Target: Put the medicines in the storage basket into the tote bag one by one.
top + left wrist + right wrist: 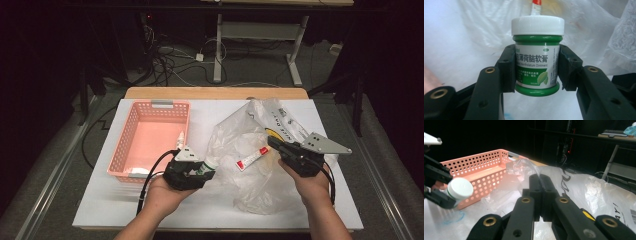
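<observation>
Jar: green jar (537, 66) with a white lid (537, 25), held up off the worktop (150, 210), close to the near right corner of the basket.
Left gripper: the left gripper (536, 72) is squeezed tight on the jar, one black jaw on each side of the label (the lid pokes out past the jaws).
Right gripper: the right gripper (541, 185) has its jaws pressed together on a thin fold of the plastic bag (260, 150).
Bag: clear and crinkly, lying on the right half of the worktop, just beside the jar.
Tube: a small white and red tube (252, 158) lies inside the bag, between the two grippers.
Basket: a pink basket (131, 131) with holes sits on the left side, with a small white thing inside.
</observation>
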The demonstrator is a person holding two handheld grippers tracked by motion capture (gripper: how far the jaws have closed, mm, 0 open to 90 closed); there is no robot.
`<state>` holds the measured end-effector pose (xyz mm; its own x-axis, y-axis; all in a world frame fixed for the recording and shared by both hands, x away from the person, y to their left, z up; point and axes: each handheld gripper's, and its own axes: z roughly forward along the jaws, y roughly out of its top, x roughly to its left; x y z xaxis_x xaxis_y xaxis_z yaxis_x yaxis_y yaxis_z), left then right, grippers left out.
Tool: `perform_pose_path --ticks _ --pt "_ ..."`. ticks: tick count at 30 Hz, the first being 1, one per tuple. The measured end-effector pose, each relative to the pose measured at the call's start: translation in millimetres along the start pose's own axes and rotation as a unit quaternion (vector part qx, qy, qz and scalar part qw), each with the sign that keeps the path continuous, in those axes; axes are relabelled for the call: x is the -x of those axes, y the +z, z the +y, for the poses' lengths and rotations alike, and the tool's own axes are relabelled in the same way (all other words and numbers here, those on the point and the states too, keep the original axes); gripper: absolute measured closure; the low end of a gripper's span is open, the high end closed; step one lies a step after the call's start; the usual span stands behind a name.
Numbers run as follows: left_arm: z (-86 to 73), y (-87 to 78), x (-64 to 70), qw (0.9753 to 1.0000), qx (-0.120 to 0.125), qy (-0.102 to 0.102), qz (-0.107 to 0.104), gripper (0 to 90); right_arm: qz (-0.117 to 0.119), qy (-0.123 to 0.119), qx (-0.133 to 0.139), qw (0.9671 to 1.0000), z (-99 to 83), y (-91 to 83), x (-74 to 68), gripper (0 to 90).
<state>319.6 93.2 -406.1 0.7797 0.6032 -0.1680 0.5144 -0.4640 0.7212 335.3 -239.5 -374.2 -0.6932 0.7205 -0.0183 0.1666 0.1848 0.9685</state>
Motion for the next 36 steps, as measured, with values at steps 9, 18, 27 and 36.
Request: perform_pose_path --ticks 9,18,27,36 --pt "6.7 27.0 13.6 0.9997 -0.008 0.012 -0.018 54.1 0.001 -0.001 0.002 1.0000 0.5 -0.2 -0.7 90.0" --pt "15.6 50.5 14.3 0.9996 -0.003 0.009 -0.025 54.1 0.001 -0.002 0.000 1.0000 0.1 0.5 -0.8 90.0" --pt "33.8 76.3 20.4 0.9997 0.002 0.018 -0.019 54.1 0.004 -0.002 -0.001 1.0000 -0.6 1.6 -0.9 90.0" --pt "52.1 111.3 24.4 0.9991 0.022 0.025 -0.025 54.1 0.004 0.001 0.001 1.0000 -0.8 1.5 -0.3 90.0"
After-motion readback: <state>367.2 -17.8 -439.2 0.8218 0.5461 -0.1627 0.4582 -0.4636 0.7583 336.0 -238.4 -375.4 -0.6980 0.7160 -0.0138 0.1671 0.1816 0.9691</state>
